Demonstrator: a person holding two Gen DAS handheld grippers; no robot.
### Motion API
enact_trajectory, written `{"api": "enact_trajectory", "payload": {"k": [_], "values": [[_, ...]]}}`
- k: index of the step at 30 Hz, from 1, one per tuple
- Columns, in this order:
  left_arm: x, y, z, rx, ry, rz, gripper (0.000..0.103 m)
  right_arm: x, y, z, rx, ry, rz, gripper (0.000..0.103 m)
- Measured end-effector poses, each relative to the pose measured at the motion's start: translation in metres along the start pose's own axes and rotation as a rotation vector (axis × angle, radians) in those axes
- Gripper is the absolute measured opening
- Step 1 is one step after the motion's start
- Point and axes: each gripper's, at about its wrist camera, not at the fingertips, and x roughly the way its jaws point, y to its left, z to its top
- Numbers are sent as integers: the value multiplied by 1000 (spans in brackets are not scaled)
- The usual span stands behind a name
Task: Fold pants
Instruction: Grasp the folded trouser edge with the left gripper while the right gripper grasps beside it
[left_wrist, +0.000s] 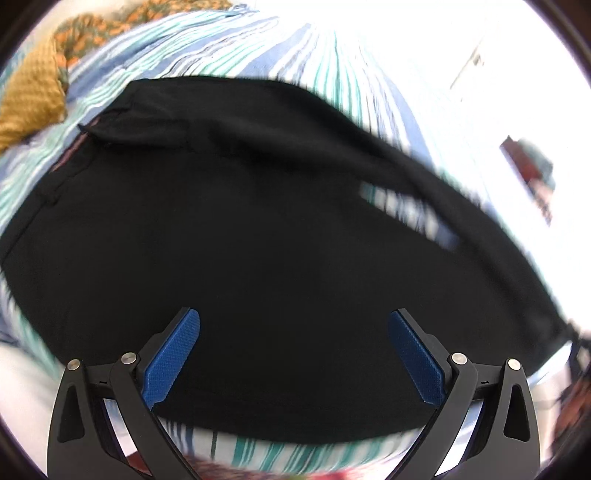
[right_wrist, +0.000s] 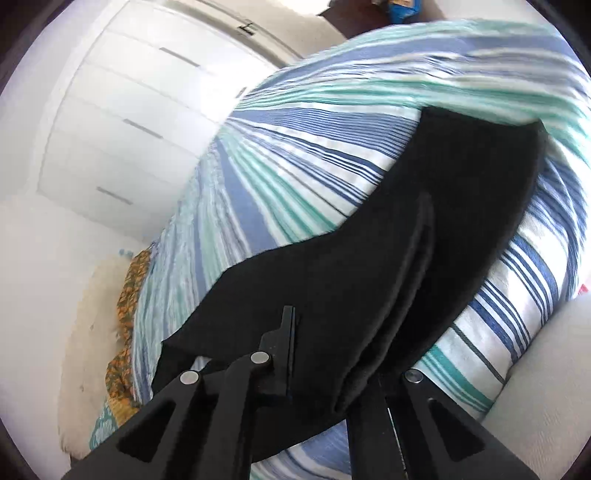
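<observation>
Pants (left_wrist: 258, 229) look to us soft, light and limp, so we judge hems or the waistband the best places to take hold. They are plain black, spread over the striped bedcover (left_wrist: 280, 48). Our left gripper (left_wrist: 293, 354) hovers above them, fingers wide, holding nothing. Our right gripper (right_wrist: 295, 332) is closed flat, seemingly pinching black cloth.

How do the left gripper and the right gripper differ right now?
The left gripper is open, its blue fingers spread apart above the black pants; the right gripper is shut on a fold of the pants. The left holds nothing; the right holds cloth. Both are over the striped bedspread.
</observation>
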Motion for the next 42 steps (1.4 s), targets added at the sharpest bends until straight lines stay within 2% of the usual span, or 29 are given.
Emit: {"api": "enact_trajectory", "payload": {"k": [2, 4, 5, 8, 10, 13, 17, 19, 21, 23, 25, 27, 29, 31, 32, 34, 36, 38, 40, 41, 42], "values": [[4, 7, 35, -62, 15, -73, 102, -15, 24, 6, -90, 10, 70, 6], [15, 12, 73, -124, 38, -178, 102, -30, 46, 9, -177, 15, 123, 6], [20, 13, 88, -144, 43, -202, 102, -38, 56, 10, -222, 13, 145, 6], [44, 7, 134, -170, 65, -218, 102, -61, 82, 4, -325, 14, 215, 6], [60, 3, 153, -186, 78, -196, 102, -76, 95, -1, -370, 14, 256, 6], [81, -4, 173, -204, 116, -188, 102, -93, 107, -7, -413, 22, 306, 6], [100, -8, 182, -235, 168, -190, 100, -116, 113, -12, -457, 59, 406, 6], [101, -9, 182, -234, 168, -216, 80, -129, 111, -15, -486, 90, 461, 6], [100, -10, 175, -224, 191, -236, 5, -137, 105, -15, -505, 118, 481, 6], [94, -5, 164, -237, 184, -205, 6, -135, 90, -10, -481, 136, 467, 6], [71, 0, 151, -261, 116, -229, 6, -119, 71, 4, -410, 137, 343, 6], [47, 3, 153, -262, 70, -233, 6, -93, 52, 21, -336, 134, 215, 6], [5, 3, 162, -277, -25, -260, 6, -63, 46, 44, -302, 123, 182, 6], [-44, 9, 176, -283, -148, -276, 6, -41, 67, 66, -329, 97, 198, 6], [-78, 11, 173, -271, -235, -274, 7, -36, 83, 77, -356, 77, 233, 6], [-121, 19, 151, -248, -342, -248, 10, -32, 115, 93, -401, 57, 323, 6], [-138, 26, 110, -249, -377, -207, 15, -29, 131, 102, -445, 58, 333, 6], [-123, 25, 62, -263, -338, -165, 22, -23, 126, 105, -463, 83, 289, 6], [-74, 16, 12, -281, -225, -129, 29, -13, 97, 102, -419, 129, 216, 6], [-45, 13, -13, -280, -134, -111, 30, -5, 77, 98, -393, 160, 162, 6], [-22, 11, -29, -278, -77, -98, 28, 2, 55, 93, -382, 190, 86, 6]]}}
